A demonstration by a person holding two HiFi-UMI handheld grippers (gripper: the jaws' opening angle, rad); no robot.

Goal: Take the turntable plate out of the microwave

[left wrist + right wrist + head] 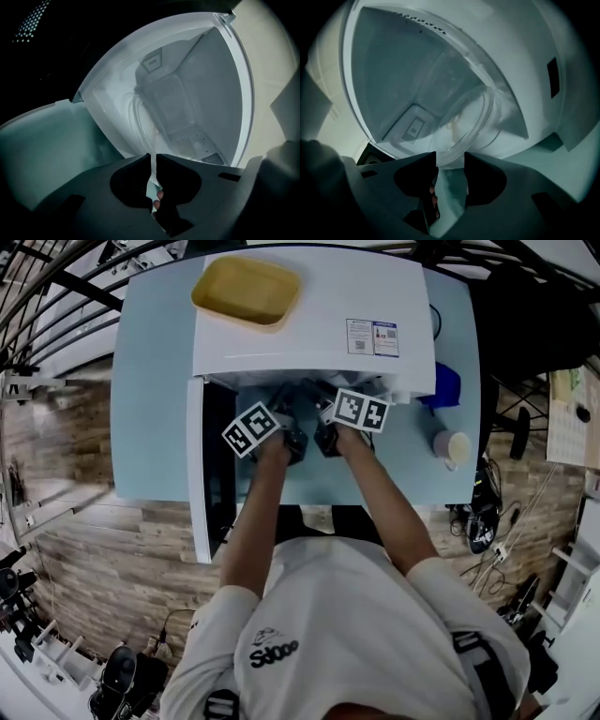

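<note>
The clear glass turntable plate [464, 119] lies tilted in the white microwave [309, 324], whose cavity fills both gripper views. In the left gripper view it shows only as a faint rim arc [139, 117] running down into the jaws. My left gripper [153, 161] is shut on that rim, with only a thin pale strip between its jaws. My right gripper [450, 161] stands open at the plate's near edge, the rim at the mouth of its jaws and untouched. In the head view both grippers reach into the microwave's mouth side by side.
The microwave door [197, 474] hangs open to the left, over the edge of the light blue table [150, 409]. A yellow tray [247, 291] rests on top of the microwave. A pale cup [454, 446] and a blue object [446, 385] stand to its right.
</note>
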